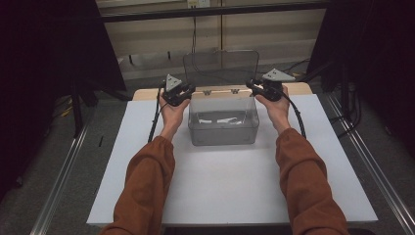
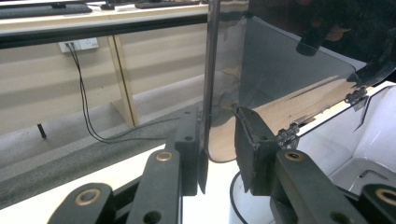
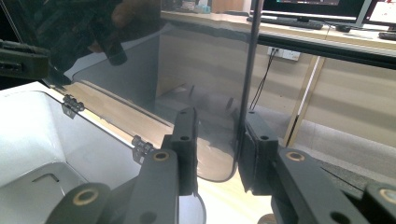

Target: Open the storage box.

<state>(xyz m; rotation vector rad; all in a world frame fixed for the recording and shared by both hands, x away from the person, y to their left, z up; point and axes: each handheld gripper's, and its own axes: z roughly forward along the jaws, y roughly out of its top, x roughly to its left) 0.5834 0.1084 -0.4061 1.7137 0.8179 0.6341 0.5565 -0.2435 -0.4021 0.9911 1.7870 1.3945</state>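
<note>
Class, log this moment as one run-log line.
lid: raised upright | left gripper: jaws straddle lid's left edge | right gripper: jaws straddle right edge | box: open on table

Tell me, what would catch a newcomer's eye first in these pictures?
A clear plastic box sits at the far middle of the white table, its smoky see-through lid standing upright on hinges at the back. A person in rust-orange sleeves holds the left gripper and the right gripper at the lid's two lower corners. Each gripper's black fingers straddle a side edge of the lid, with a gap showing.
</note>
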